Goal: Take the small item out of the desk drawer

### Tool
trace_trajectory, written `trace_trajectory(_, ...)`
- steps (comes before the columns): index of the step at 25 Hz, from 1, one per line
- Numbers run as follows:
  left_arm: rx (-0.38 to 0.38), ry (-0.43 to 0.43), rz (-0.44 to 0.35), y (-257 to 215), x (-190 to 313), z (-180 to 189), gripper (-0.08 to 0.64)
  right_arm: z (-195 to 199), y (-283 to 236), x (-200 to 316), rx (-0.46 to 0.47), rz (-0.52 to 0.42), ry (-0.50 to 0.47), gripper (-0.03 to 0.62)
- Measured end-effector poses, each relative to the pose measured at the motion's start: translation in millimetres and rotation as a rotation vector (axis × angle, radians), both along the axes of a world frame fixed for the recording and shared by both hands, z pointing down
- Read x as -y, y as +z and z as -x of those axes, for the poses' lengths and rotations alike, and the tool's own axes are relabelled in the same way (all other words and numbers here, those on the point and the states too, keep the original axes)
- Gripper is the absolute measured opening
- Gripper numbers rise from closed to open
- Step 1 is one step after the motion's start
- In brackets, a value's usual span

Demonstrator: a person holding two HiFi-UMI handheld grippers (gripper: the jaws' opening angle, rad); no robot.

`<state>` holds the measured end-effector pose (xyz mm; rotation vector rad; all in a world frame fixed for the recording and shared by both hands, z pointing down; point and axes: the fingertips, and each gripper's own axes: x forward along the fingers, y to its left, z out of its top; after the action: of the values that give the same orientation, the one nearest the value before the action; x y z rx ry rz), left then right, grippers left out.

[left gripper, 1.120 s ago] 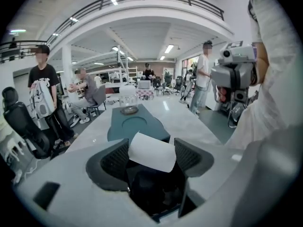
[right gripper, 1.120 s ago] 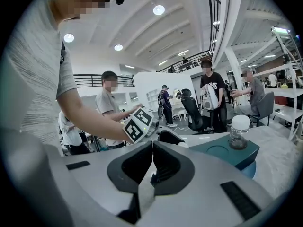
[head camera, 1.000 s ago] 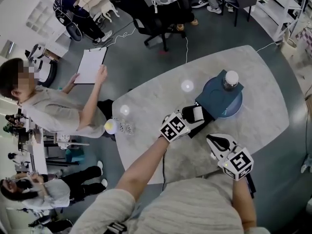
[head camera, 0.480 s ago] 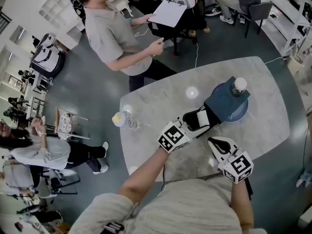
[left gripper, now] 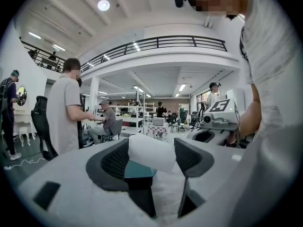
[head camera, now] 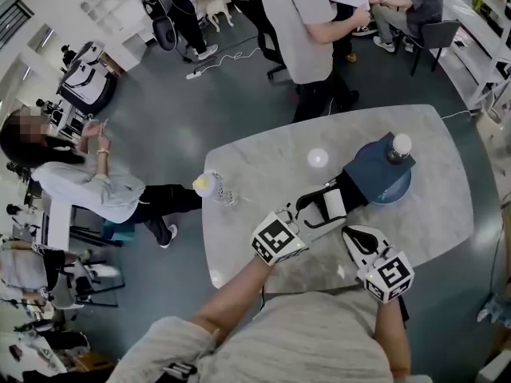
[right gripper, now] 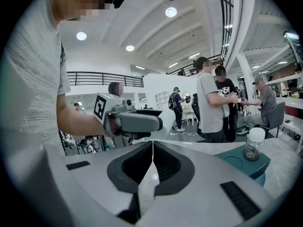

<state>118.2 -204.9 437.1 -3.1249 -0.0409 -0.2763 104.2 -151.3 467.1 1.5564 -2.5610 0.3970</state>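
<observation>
Two claws in play. My left gripper (head camera: 327, 207) clamped on small white item (head camera: 334, 204), which sits between its jaws just in front of blue drawer unit (head camera: 375, 174) on marble table (head camera: 255, 174). Right gripper (head camera: 352, 236) pinched together, nothing in it, hovering beside left one. Glass jar (head camera: 398, 146) stands on top of unit. My read: grasp made, item at drawer mouth or barely out; can't tell which. Remaining: draw it fully clear, set it on table.
</observation>
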Motion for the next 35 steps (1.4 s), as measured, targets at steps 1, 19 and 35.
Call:
trace_trajectory(1, -0.008, -0.002, -0.001, -4.4, -2.6, 3.5, 0.310, 1.9, -1.0, -0.7, -0.001, -0.001, -0.002, 0.009)
trace_trajectory(19, -0.057, -0.029, 0.006, -17.9, -23.1, 30.3, 0.310, 3.2, -6.6, 6.3, -0.052, -0.018, 0.011, 0.009)
trace_trajectory(35, -0.055, -0.031, 0.019, -15.6, -21.0, 30.0, 0.310, -2.1, -6.1, 7.8, -0.147, -0.011, 0.024, 0.008)
